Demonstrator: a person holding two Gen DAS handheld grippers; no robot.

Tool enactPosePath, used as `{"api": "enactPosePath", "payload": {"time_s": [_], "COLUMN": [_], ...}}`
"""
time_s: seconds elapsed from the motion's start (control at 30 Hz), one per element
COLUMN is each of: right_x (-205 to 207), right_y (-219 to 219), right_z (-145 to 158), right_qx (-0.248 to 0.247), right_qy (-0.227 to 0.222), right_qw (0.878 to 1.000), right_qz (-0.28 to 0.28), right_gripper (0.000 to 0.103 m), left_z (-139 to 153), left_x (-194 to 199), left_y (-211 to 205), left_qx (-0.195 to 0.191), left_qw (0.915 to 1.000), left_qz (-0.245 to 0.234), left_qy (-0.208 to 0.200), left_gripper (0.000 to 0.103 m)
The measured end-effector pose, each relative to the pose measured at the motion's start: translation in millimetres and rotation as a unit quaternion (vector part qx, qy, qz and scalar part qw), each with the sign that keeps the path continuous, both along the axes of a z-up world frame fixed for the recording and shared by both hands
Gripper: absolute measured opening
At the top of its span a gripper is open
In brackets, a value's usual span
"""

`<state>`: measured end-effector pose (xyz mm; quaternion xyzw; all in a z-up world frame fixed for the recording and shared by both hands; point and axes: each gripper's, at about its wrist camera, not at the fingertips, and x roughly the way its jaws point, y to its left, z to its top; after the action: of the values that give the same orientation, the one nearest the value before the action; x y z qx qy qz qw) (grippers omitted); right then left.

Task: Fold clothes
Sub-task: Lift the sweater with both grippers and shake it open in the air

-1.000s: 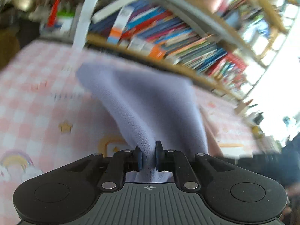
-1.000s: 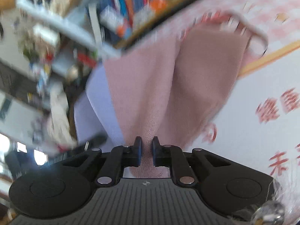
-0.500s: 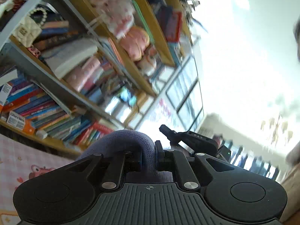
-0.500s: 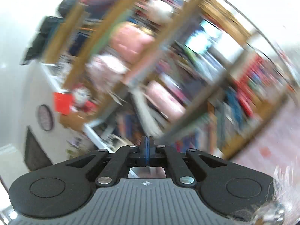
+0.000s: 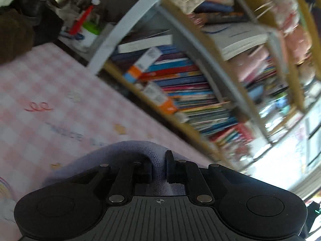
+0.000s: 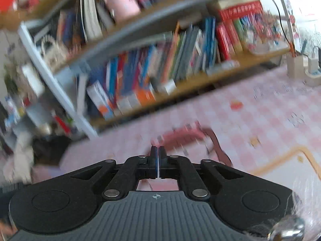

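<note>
Bookshelves take up most of both views, crammed with colourful books in leaning rows, and they run right along the far edge of the desk, which has a pink checked cover with little cartoon prints on it. Left hand-held gripper is pinching a fold of lavender knit cloth; the fabric bunches up between the pads and drapes back over the black gripper body, hiding part of the left finger. Off at the far left end of the desk there's a clutter of bottles and a green-and-white cup beside a white shelf post. Right hand-held gripper has its jaws nearly pressed together with just a sliver of gap and nothing between them, though the log-like flicker says they're easing apart. Beyond its tips a pink garment lies crumpled on the desk, blurry. White chargers or boxes sit at the far right by the shelf.
</note>
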<state>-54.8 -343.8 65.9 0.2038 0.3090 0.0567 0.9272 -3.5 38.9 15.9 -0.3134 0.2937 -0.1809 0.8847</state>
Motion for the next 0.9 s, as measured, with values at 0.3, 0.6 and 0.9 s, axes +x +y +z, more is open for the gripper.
{"api": "enactPosePath", "payload": {"time_s": [0.3, 0.6, 0.9], "right_x": [-59, -96, -126], "right_y": [19, 88, 92], "right_z": [-8, -21, -31], "right_qx": [-0.058, -0.132, -0.200], "right_qy": [0.046, 0.118, 0.098], "right_qw": [0.986, 0.947, 0.967], "right_qz": [0.150, 0.269, 0.127], "right_gripper": [0.062, 0.089, 0.008], "left_z": [-3, -1, 6], "left_x": [21, 24, 1], "left_y": [7, 10, 24], "left_qx": [0.021, 0.033, 0.051], "left_qw": [0.9997, 0.9990, 0.9970], "left_qz": [-0.001, -0.026, -0.059], "left_qy": [0.016, 0.018, 0.003], "left_gripper": [0.011, 0.011, 0.011]}}
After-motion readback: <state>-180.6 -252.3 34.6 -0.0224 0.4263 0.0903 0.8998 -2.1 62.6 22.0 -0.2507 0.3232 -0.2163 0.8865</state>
